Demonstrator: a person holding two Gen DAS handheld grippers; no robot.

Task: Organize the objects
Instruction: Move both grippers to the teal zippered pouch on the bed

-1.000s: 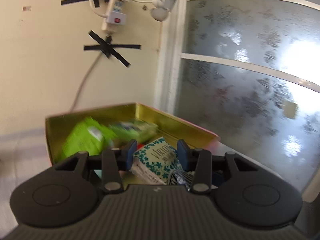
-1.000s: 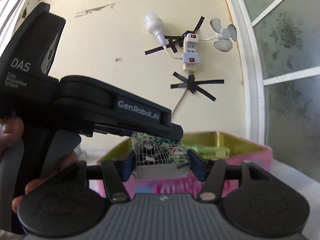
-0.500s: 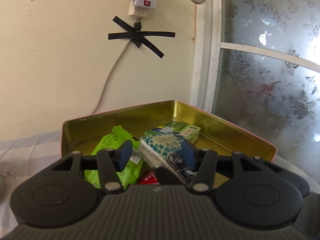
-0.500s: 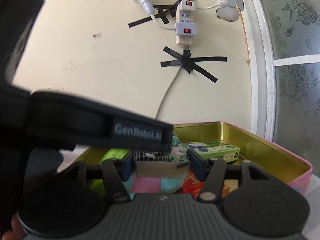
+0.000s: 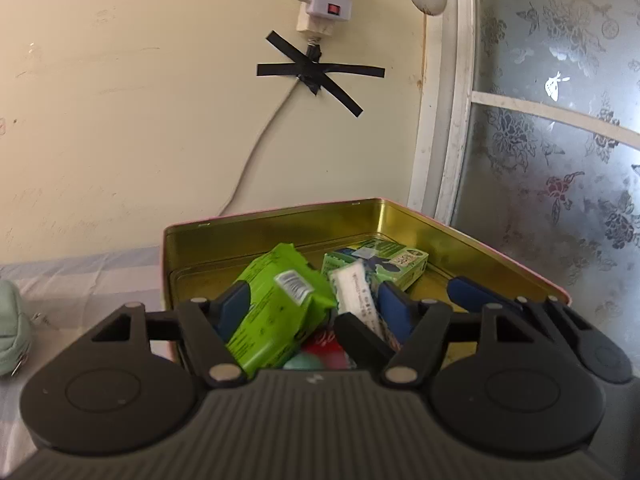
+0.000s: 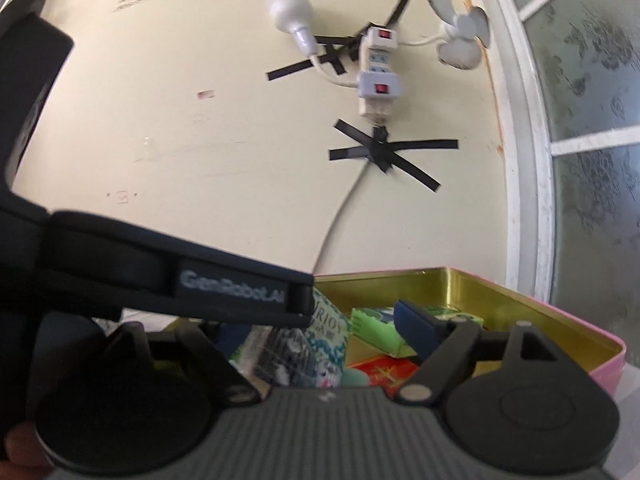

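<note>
Gold-lined tin [image 5: 472, 240] crowded w/ packets, maybe blocking view.

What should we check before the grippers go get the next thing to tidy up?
1. Left gripper let go: ok, its jaws have just been opening and stand apart.
2. Right gripper let go: ok, jaws just opened wide.
3. Patterned tissue pack inside the gold tin: ok, though whether it has settled, cannot tell.
4. Green packet in the tin: ok, leaning.
5. Grippers clear of each other: not ok, they overlap over the tin.
6. Next thing to pick: cannot tell.
</note>
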